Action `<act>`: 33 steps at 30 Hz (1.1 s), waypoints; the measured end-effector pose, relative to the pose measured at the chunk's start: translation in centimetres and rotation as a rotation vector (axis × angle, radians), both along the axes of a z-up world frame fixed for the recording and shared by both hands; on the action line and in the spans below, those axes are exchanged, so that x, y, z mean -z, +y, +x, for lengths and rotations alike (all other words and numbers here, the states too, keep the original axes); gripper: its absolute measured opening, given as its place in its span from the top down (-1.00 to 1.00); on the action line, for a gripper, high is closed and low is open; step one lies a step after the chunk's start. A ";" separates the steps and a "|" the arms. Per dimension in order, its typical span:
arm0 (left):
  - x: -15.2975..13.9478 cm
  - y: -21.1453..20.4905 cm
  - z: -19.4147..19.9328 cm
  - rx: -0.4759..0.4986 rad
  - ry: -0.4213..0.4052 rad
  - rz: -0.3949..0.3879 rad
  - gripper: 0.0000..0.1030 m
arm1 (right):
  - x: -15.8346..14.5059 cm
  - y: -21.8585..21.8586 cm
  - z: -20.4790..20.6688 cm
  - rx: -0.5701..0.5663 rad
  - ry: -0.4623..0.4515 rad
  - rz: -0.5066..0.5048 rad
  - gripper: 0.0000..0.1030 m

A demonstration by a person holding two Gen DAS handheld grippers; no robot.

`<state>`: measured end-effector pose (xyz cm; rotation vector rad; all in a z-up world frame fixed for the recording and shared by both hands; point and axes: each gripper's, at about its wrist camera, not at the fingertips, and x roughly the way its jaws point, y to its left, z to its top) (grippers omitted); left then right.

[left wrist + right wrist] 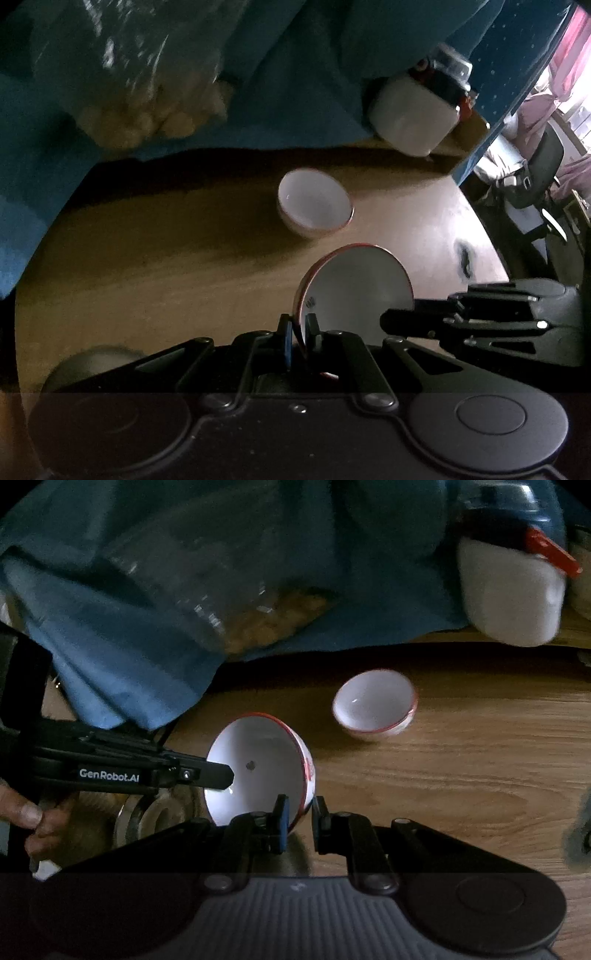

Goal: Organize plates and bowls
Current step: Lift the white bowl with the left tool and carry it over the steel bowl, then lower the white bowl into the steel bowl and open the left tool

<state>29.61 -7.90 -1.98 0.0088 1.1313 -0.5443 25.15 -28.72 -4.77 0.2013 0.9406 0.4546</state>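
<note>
Left gripper [300, 334] pinches the rim of a red-edged bowl [354, 291], held on edge above the wooden table [147, 258]. Right gripper [300, 821] pinches the same bowl's opposite rim. Farther off, a second bowl [375, 703] stands upright on the table. Beyond: blue cloth [147, 657], white jug [511, 594].

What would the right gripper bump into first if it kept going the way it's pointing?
Probably the wooden table, a little short of the other bowl. The right gripper points down at it while pinching the rim of its held bowl. Depth is hard to judge.
</note>
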 end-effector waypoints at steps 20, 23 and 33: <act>2.7 0.9 -2.3 0.088 0.159 0.093 0.79 | 1.5 1.8 -0.9 -0.176 0.145 -0.032 0.72; 3.2 0.6 -2.6 0.107 0.177 0.115 0.78 | 1.7 1.9 -0.9 -0.189 0.164 -0.038 0.72; 3.9 0.3 -2.6 0.128 0.214 0.135 0.78 | 2.7 2.4 -0.7 -0.212 0.229 -0.064 0.72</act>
